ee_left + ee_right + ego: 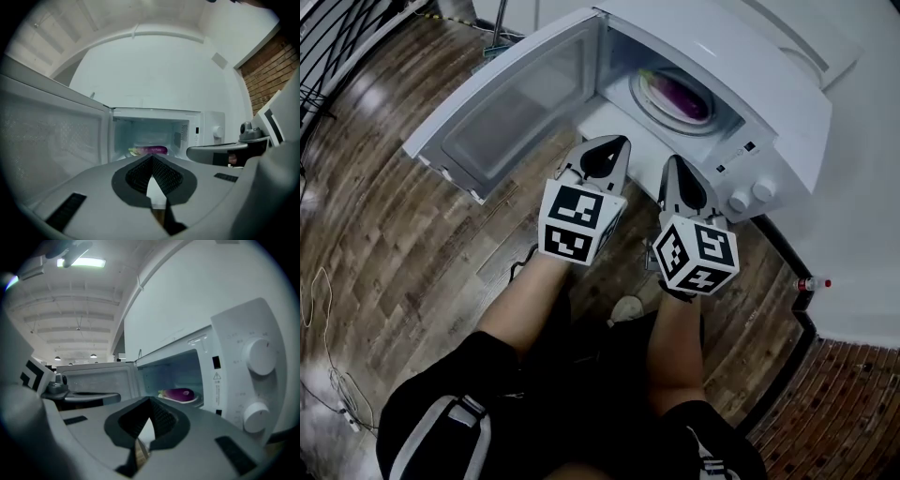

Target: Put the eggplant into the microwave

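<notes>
**Head view.** The eggplant (680,94) lies on the round plate (639,98) inside the microwave (787,112), at 12 o'clock of both tools; the placing itself is judged done. The door (516,103) stands wide open toward 10 o'clock. The left tool (617,142) and right tool (675,161) are each clenched on nothing, with their tips just outside the opening and apart from the eggplant.

Likely hazards:
1. A closed tool pushing the door could slip off its smooth face, leaving the door ajar.
2. The right tool, with the 2 knobs (761,190) at its 3 o'clock, could brush a dial and turn it.
3. A tip re-entering the cavity could nudge the eggplant off the plate toward the sill, where the door would catch it.
</notes>
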